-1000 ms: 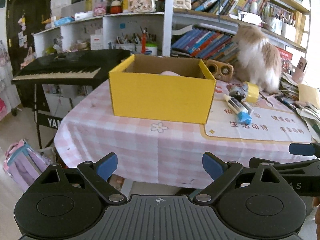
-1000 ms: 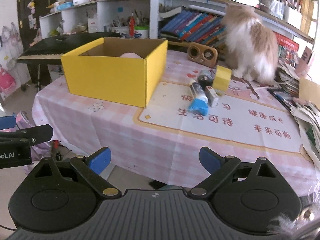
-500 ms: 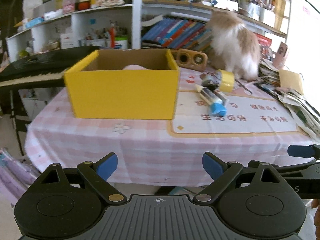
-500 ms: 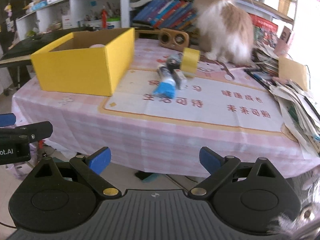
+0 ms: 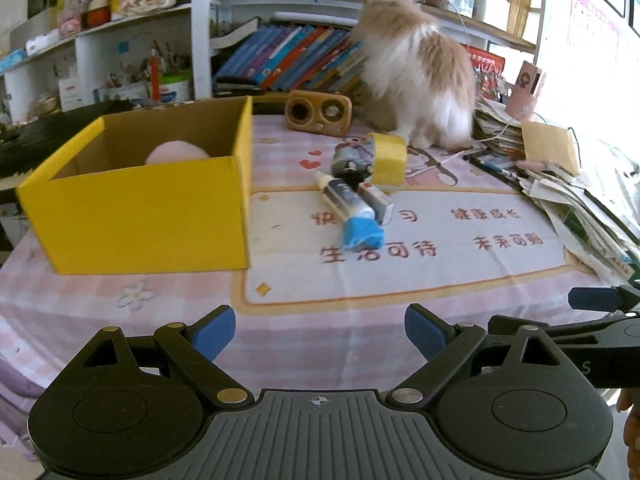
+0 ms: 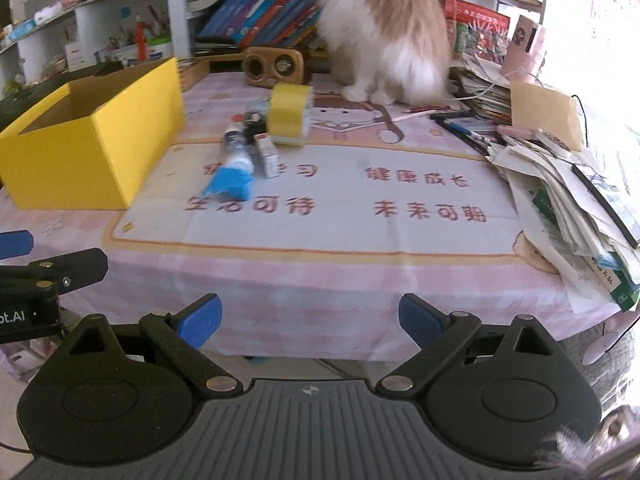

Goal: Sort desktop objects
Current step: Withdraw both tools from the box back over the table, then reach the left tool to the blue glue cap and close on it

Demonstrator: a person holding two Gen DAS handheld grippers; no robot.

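- Our left gripper (image 5: 319,332) and right gripper (image 6: 310,322) both have their fingers wide apart, holding nothing.
- The white tube with a blue end (image 5: 352,212), the yellow tape roll (image 5: 387,159) and a small white box (image 5: 376,201) lie in a heap on the table (image 5: 160,320), just beside the open yellow cardboard box (image 5: 140,216).
- The fluffy cat (image 5: 416,72) sits near the heap. We think it could bump things.
- The tape roll stands on edge, so a nudge might roll it away.
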